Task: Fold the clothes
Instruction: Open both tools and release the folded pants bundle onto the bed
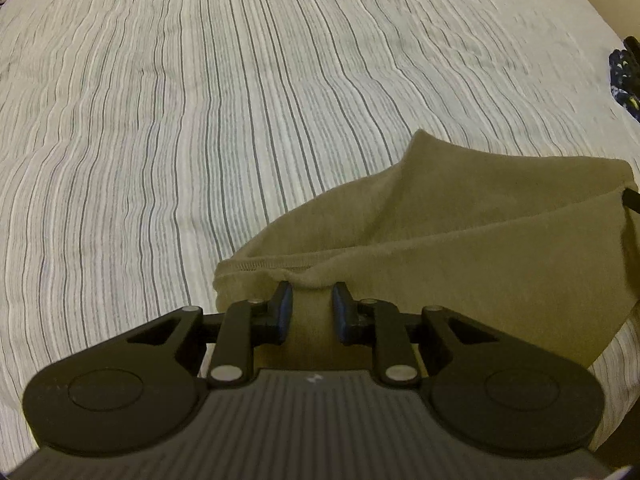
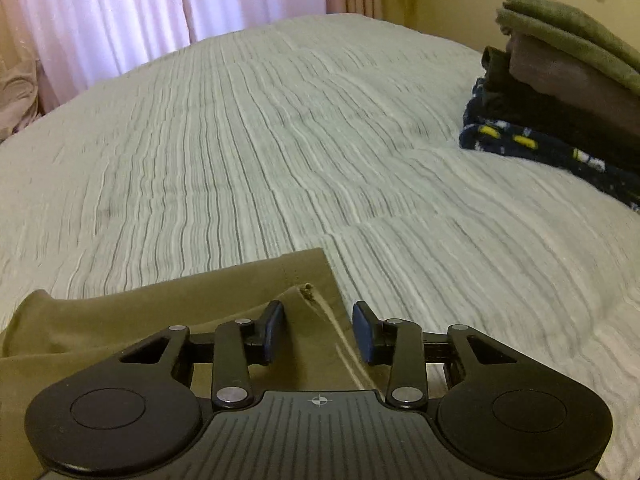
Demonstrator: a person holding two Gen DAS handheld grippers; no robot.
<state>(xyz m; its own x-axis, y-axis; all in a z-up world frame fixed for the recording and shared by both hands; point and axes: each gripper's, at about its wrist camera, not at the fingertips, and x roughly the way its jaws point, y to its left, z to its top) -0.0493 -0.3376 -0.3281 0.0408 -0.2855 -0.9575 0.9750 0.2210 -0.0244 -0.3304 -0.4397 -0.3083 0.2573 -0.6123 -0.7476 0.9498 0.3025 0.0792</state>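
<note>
An olive-tan garment (image 1: 460, 220) lies rumpled on the striped bedspread (image 1: 200, 120). My left gripper (image 1: 312, 308) is open, its fingers either side of the garment's stitched hem. The same garment shows in the right wrist view (image 2: 200, 312), with a squared corner pointing away. My right gripper (image 2: 318, 330) is open over that corner, with a seam and a small loop between its fingers. Neither gripper pinches the cloth.
A stack of folded clothes (image 2: 560, 92) sits on the bed at the right: green on top, then grey, dark, and navy patterned fabric; its edge shows in the left wrist view (image 1: 624, 76). White curtains (image 2: 120, 8) hang behind the bedspread (image 2: 280, 140).
</note>
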